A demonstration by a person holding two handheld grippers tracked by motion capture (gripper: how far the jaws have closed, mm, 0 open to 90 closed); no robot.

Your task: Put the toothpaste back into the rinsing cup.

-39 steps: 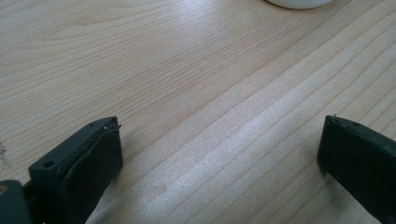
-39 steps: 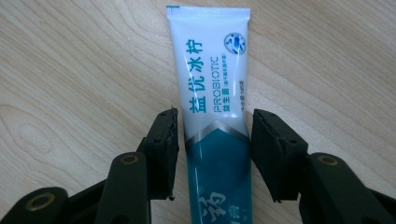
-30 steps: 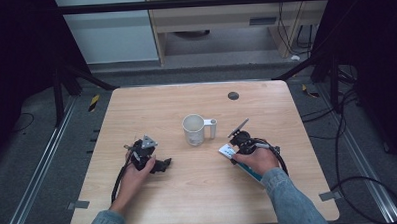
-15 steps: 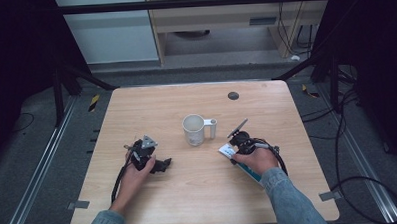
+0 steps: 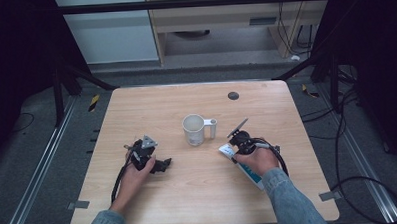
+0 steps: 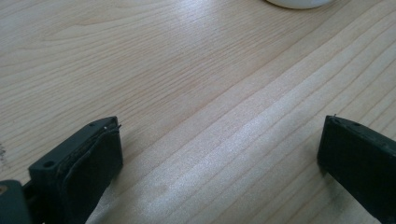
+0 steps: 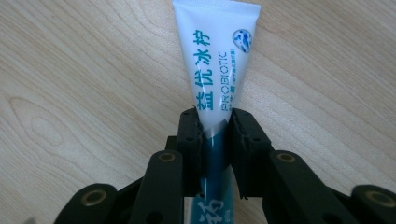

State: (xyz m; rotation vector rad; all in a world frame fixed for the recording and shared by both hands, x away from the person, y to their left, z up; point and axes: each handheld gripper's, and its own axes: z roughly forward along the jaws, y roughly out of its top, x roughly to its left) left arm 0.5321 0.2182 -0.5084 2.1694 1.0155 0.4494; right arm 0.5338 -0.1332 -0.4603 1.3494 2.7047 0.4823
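A: What colours are on the toothpaste tube (image 7: 215, 70)?

B: White at its flat end, with teal lettering and a small round blue-speckled mark; further down it turns deep teal, where the black right gripper (image 7: 215, 135) sits.

A: And the mug (image 5: 194, 129) just beside the tube?

B: Off-white, handle included.

A: The table (image 5: 151, 101) under the tube?

B: Pale wood with fine streaked grain and one dark round spot (image 5: 233, 95). The left gripper (image 5: 161, 165) is black with a grey plate; the sleeve (image 5: 287, 199) by the tube is blue denim.
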